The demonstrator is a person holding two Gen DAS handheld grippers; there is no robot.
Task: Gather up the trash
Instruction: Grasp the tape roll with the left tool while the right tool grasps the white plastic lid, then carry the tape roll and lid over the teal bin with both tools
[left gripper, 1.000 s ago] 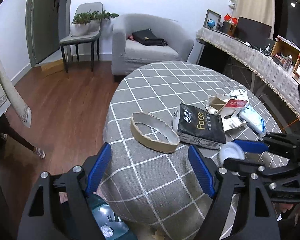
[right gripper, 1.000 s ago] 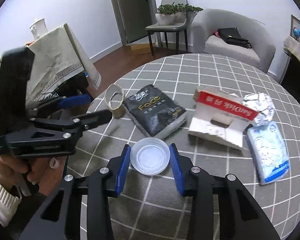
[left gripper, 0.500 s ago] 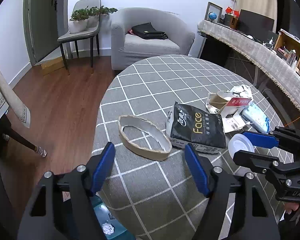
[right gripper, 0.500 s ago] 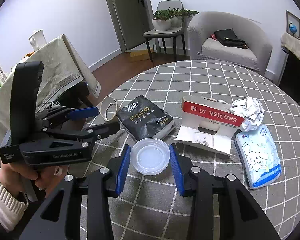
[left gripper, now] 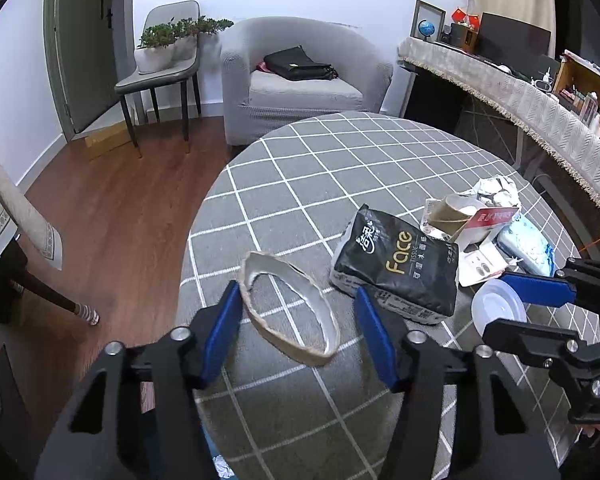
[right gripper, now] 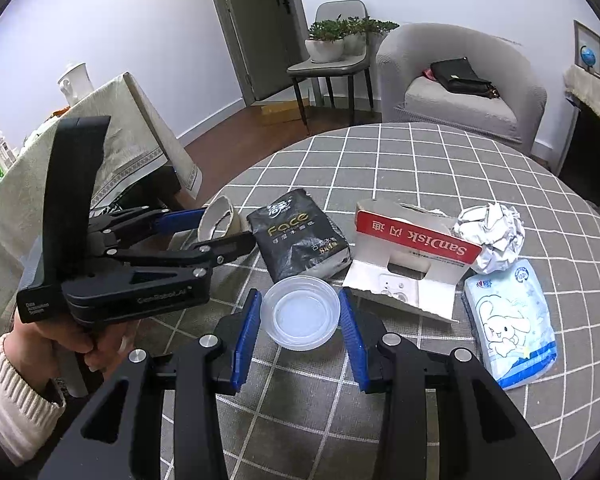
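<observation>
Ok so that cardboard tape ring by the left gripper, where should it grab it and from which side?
Grip the cardboard ring across its thin wall rather than across the whole hoop. It is squashed into a long oval and tilted, its raised rim facing the left gripper. Coming from the table's near edge, one finger inside and one outside the nearest wall looks safest; pinching the hoop would likely crush it further.

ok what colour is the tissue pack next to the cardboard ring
Black with gold lettering; clearest in the right wrist view.

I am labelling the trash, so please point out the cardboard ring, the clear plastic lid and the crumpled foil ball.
cardboard ring [left gripper: 326, 333]: left wrist view, on its near right wall.
clear plastic lid [right gripper: 300, 312]: right wrist view, on its centre.
crumpled foil ball [right gripper: 494, 236]: right wrist view, on its middle.
</observation>
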